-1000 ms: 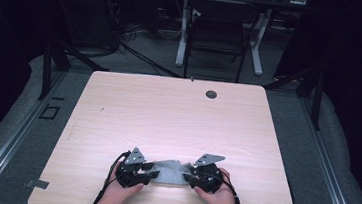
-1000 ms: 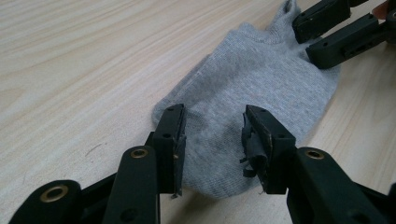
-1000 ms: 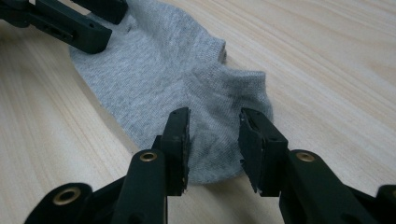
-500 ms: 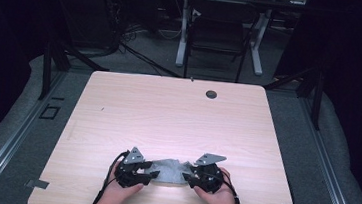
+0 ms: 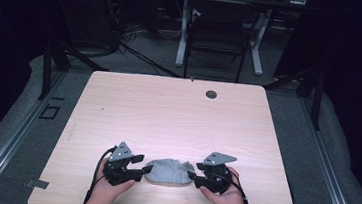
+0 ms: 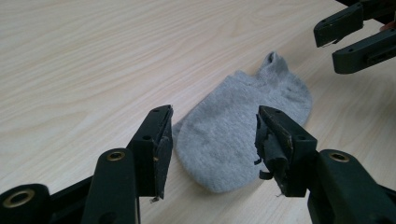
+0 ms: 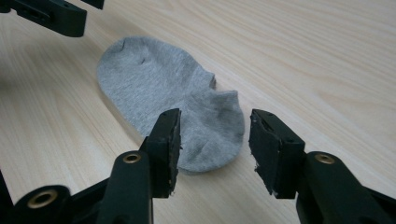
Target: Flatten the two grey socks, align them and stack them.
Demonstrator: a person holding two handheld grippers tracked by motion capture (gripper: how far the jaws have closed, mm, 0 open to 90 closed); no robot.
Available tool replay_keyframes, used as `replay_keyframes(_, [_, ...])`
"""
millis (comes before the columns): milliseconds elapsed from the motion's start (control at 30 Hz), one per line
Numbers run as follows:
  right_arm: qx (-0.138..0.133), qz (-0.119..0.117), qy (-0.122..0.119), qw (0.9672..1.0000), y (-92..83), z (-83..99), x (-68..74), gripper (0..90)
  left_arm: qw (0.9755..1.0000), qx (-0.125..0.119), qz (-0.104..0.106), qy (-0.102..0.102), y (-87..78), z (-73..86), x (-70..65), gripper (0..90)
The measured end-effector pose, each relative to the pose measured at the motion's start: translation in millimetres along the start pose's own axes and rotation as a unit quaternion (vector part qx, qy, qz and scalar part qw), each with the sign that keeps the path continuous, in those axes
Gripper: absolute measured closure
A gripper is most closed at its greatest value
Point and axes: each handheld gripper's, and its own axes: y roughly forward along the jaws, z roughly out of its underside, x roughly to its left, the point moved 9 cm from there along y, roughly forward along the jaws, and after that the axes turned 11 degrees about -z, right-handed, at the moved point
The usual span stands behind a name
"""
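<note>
High view: a small grey sock [image 5: 166, 171] lies flat on the table [image 5: 177, 117] near its front edge, midway between the left gripper [image 5: 138, 167] and the right gripper [image 5: 193, 177]. Both hands come in from the bottom edge; each gripper points inward toward the sock from its own side, the left hand [image 5: 108, 188] and right hand [image 5: 227, 197] sitting low over the wood with the jaw tips just beside the fabric. Left gripper view: the jaws of the left gripper [image 6: 212, 135] stand well apart and have just been opening; the rounded end of the sock [image 6: 233, 128] lies on the table below and beyond the gap, and neither pad presses on it. The other gripper's jaws show at top right, also parted, near the far end of the sock. Right gripper view: the right gripper [image 7: 212, 140] likewise has its jaws apart, having just been opening, with the sock [image 7: 173, 93] lying flat beneath and ahead of them, free of both pads; a small raised tab shows on one edge. Handling judgement: the sock looks light, soft and limp, with no stiffness to hold a shape, so it would sag and fold if lifted by one point. It is not fragile and the knit should give good friction. The best holds are probably the two opposite ends, pinching a fold of fabric at each, which would keep it spread.
</note>
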Motion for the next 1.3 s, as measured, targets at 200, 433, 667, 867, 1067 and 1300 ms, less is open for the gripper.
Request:
replay_keyframes(200, [0.007,0.012,0.0,0.9999,-12.2,5.5,-3.1,46.5,1.0,0.004,-0.009,0.0,-11.0,2.0,7.8,45.3])
replay_keyframes(433, [0.011,0.013,0.01,0.9998,-25.1,18.9,-2.7,44.1,0.9997,0.018,-0.015,0.007,-19.3,12.4,13.3,44.5])
replay_keyframes(667, [0.003,0.023,0.015,0.9996,-37.0,29.7,-3.7,43.7,0.9991,0.031,-0.026,0.011,-28.8,26.1,20.5,44.4])
replay_keyframes(867, [0.003,0.035,0.011,0.9993,-38.9,40.1,-10.1,43.1,0.9986,0.036,-0.038,0.006,-27.8,36.2,28.1,44.4])
replay_keyframes(1067, [0.004,0.035,0.012,0.9993,-32.4,48.4,-14.1,43.2,0.9978,0.05,-0.043,0.008,-21.9,45.4,31.9,44.4])
replay_keyframes(1300, [0.015,0.034,0.008,0.9993,-24.8,55.4,-14.7,43.2,0.9973,0.06,-0.042,0.008,-15.9,50.3,30.4,44.5])
